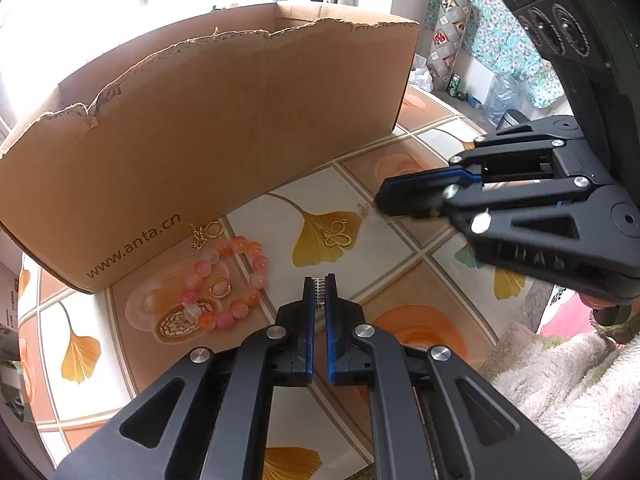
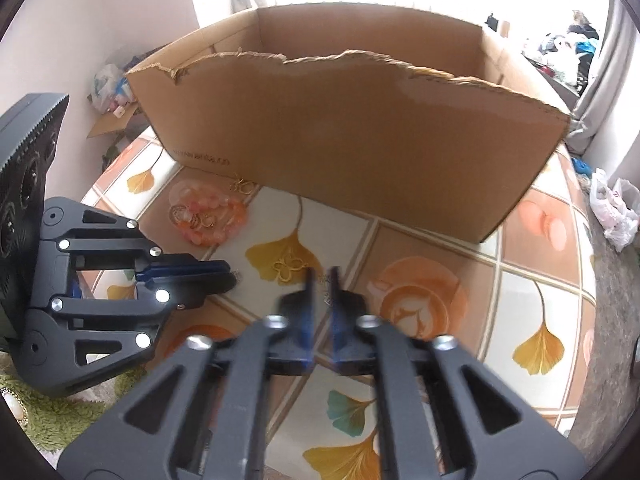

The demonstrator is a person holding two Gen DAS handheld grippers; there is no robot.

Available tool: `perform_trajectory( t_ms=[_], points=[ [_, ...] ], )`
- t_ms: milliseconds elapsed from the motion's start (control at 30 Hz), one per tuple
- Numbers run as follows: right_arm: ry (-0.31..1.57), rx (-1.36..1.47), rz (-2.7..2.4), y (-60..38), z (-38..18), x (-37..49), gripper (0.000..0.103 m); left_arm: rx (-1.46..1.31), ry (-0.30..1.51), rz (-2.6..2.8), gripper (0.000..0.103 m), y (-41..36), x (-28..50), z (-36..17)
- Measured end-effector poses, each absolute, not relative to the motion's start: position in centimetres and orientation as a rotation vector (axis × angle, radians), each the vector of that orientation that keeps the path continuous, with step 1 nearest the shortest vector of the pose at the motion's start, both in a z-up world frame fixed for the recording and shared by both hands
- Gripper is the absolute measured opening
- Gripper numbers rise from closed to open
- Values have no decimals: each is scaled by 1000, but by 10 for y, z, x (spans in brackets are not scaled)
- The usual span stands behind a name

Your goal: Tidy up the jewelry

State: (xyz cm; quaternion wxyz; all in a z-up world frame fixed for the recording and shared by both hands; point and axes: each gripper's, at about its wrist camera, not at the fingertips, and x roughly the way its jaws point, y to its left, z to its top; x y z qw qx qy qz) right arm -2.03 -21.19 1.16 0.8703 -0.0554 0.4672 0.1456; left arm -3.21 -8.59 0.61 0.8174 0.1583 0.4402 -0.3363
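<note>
The left hand-held gripper point(image 1: 319, 286) hovered low over the desk point(image 1: 400, 276), its fingers nearly together with only a thin gap, and a small metal piece point(image 1: 319, 292) sat between the tips; what kind of jewelry it was could not be told. The right hand-held gripper point(image 1: 384, 200) came in from the right side, tips close to the desk. In its own view point(image 2: 321, 280) the fingers were blurred and stood a little apart with a small silver piece point(image 2: 326, 280) between them, but whether they pressed on it could not be told.

On the desk, a gold butterfly pendant point(image 1: 338, 234) lay on a printed yellow leaf, between the two grippers. A tiny silver piece point(image 1: 363, 209) lay just beside the right tips. To the left, a pink and orange bead bracelet point(image 1: 228, 280) lay in a ring, with a gold ring point(image 1: 220, 289) inside it. Another gold ring point(image 1: 213, 229) and a small gold chain piece point(image 1: 197, 237) lay close to the foot of the box.

A big cardboard box point(image 1: 208, 136) with a torn upper edge stood behind all the jewelry and closed off the far side of the desk. A fluffy blanket point(image 1: 560, 380) lay at the right edge of the desk.
</note>
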Motion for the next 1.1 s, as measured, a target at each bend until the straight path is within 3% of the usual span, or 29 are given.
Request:
perform_trajectory(
  t_ms=[100,433,600,1100],
  points=[
    [975,-168,309,-207,11,-19,22,339,938,-717,5,-86,-32,6],
    [1006,-205,324,-196,-6,-9,22,339,937,-720,5,-86,-33,6],
    [1010,-160,324,-202,-7,-5,3,338,935,-720,5,-86,-33,6],
    [856,115,319,-248,44,-23,1,335,831,-752,5,-79,-51,30]
  ],
)
